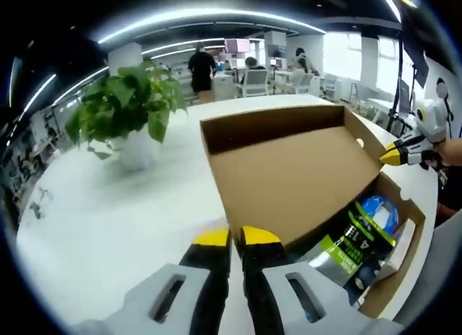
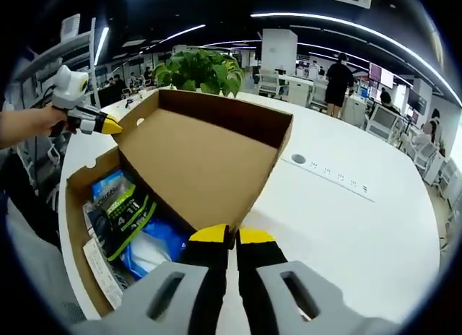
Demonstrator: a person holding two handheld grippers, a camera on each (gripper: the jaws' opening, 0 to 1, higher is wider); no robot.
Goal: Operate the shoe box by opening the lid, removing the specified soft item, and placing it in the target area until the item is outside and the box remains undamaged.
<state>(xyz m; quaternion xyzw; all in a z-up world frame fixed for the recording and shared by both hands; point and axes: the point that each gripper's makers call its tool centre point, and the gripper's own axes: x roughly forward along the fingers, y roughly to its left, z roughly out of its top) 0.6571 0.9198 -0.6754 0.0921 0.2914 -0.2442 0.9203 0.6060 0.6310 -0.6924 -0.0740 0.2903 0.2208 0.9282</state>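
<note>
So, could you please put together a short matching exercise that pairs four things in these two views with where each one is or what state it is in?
Things:
1. Shoe box lid
2. Green and black packet
3. Potted plant
4. Left gripper

Places or states:
A. Lying inside the shoe box
B. Standing on the white table, beyond the box
C. Raised open
D. Jaws closed on the lid's edge

Pairs: 1-C, 2-A, 3-B, 4-D
</note>
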